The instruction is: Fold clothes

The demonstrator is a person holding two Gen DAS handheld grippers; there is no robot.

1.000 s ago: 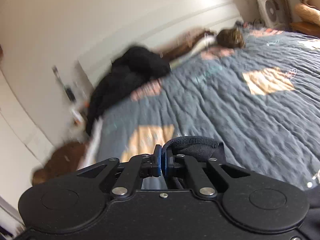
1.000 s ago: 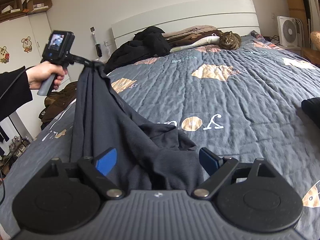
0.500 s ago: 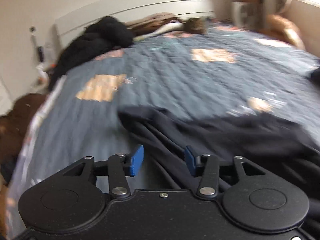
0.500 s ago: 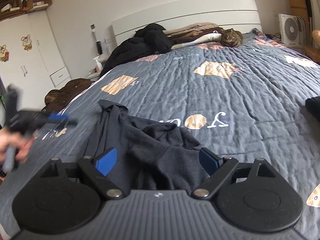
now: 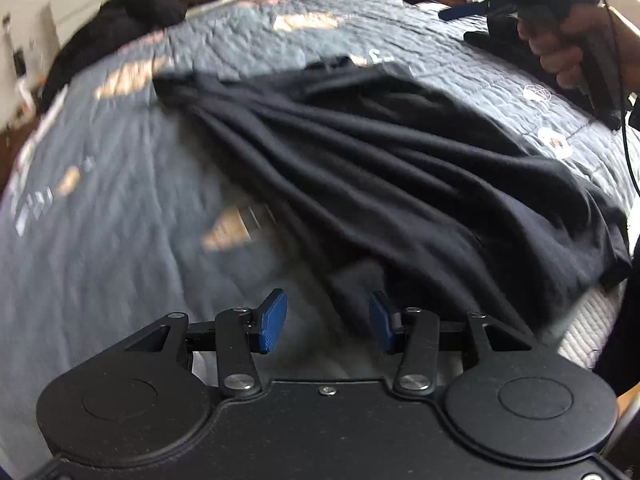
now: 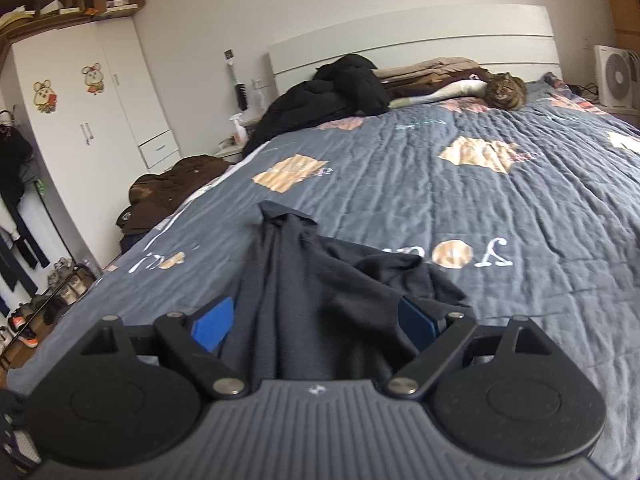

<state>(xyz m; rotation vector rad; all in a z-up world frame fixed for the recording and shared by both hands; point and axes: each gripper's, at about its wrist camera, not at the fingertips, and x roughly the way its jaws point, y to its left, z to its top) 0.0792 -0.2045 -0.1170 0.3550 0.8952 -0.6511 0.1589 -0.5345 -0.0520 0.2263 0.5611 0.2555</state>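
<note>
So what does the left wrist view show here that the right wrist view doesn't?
Only the left wrist view: the person's hand gripping the right tool's handle, and the dark garment's full spread across the quilt, with the left tongs open above its near edge.

Only the right wrist view: the wardrobe, shoes on the floor, a brown heap beside the bed, and the right tongs open over the garment.

Both: garment, quilt, cat, black pile, fan.
</note>
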